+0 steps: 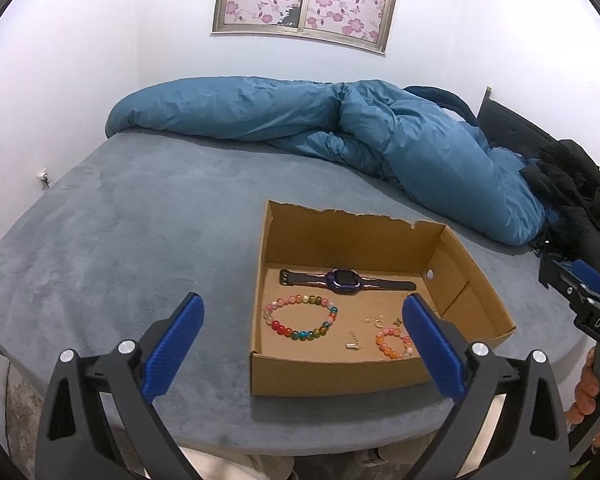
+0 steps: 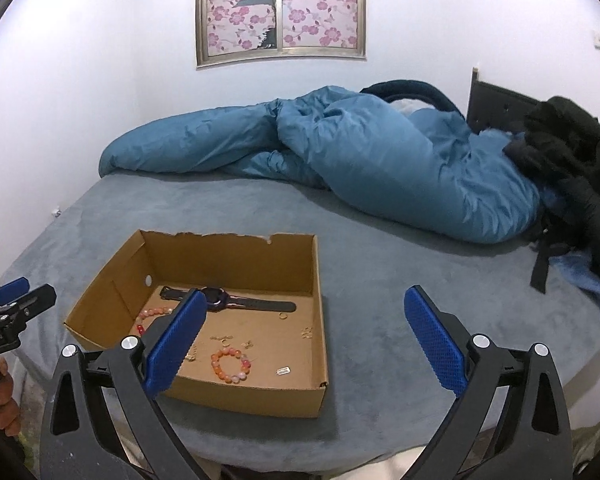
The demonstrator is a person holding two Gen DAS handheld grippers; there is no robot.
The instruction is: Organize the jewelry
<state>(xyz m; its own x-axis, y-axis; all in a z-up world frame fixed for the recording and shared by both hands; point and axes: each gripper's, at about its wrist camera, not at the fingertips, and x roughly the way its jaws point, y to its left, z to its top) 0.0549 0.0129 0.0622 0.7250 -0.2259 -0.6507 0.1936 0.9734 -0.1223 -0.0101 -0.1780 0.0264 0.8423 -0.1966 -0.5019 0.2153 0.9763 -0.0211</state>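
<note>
An open cardboard box (image 1: 472, 292) (image 2: 100, 304) sits on the grey-blue bed. Inside lie a purple smartwatch (image 1: 344, 279) (image 2: 236, 300), a large multicoloured bead bracelet (image 1: 300, 318), a small orange bead bracelet (image 1: 392, 344) (image 2: 230, 365), small gold earrings (image 1: 374, 322) (image 2: 224, 338) and a small clasp (image 2: 283, 371). My left gripper (image 1: 302, 346) is open and empty, held above the box's near edge. My right gripper (image 2: 304, 344) is open and empty, over the box's right side.
A crumpled blue duvet (image 1: 340, 132) (image 2: 360, 160) lies across the back of the bed. Black clothing (image 1: 580, 192) (image 2: 572, 152) is heaped at the right by a dark headboard. The bed's front edge (image 1: 300, 444) is right below the grippers.
</note>
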